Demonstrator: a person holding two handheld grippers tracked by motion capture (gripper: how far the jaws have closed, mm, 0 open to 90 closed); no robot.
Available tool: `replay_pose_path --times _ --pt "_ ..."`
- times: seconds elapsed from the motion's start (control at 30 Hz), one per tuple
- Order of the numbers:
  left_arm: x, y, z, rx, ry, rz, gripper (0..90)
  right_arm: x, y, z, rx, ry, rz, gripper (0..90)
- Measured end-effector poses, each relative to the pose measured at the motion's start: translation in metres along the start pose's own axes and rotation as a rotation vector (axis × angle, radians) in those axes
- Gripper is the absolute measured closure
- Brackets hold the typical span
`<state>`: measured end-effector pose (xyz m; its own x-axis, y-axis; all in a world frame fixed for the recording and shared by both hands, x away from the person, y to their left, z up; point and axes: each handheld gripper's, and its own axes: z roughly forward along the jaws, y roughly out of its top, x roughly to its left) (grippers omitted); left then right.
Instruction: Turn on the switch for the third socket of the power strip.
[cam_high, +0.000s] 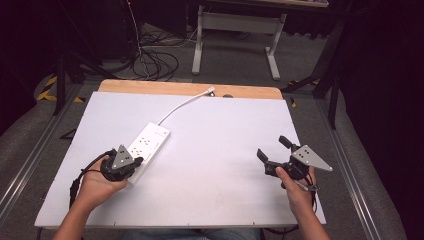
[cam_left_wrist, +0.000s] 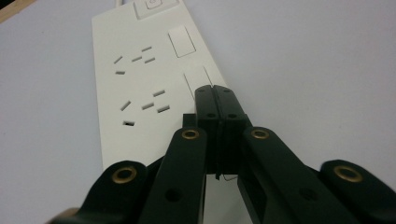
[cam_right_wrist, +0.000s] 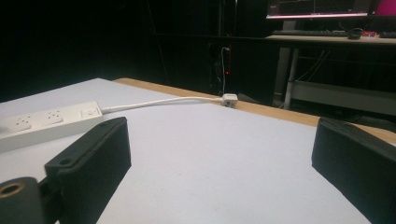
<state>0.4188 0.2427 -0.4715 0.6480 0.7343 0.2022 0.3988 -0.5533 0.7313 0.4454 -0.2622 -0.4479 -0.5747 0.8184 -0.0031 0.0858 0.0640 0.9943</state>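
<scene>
I see the white plastic power strip (cam_high: 148, 145) lying flat on the left half of the pale grey table (cam_high: 225, 165), its white cord (cam_high: 182, 106) running to a plug at the wooden far edge. My left gripper (cam_left_wrist: 215, 105) rests clenched and empty on its near end, likely pinning it. My right gripper (cam_high: 272, 149) hovers well apart, spread wide, empty. I see no containers.

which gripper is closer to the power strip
Left. The left gripper sits over the near end of the power strip, jaws closed above its top face. The right gripper hovers far across the table, jaws open.
</scene>
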Motion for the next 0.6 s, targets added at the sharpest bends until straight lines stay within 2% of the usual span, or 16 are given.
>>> replay_pose_path --times 0.6 --pt "0.0014 -0.0008 -0.0004 0.002 -0.011 0.004 90.0 0.0004 0.0000 0.0000 0.000 0.002 0.001 5.0"
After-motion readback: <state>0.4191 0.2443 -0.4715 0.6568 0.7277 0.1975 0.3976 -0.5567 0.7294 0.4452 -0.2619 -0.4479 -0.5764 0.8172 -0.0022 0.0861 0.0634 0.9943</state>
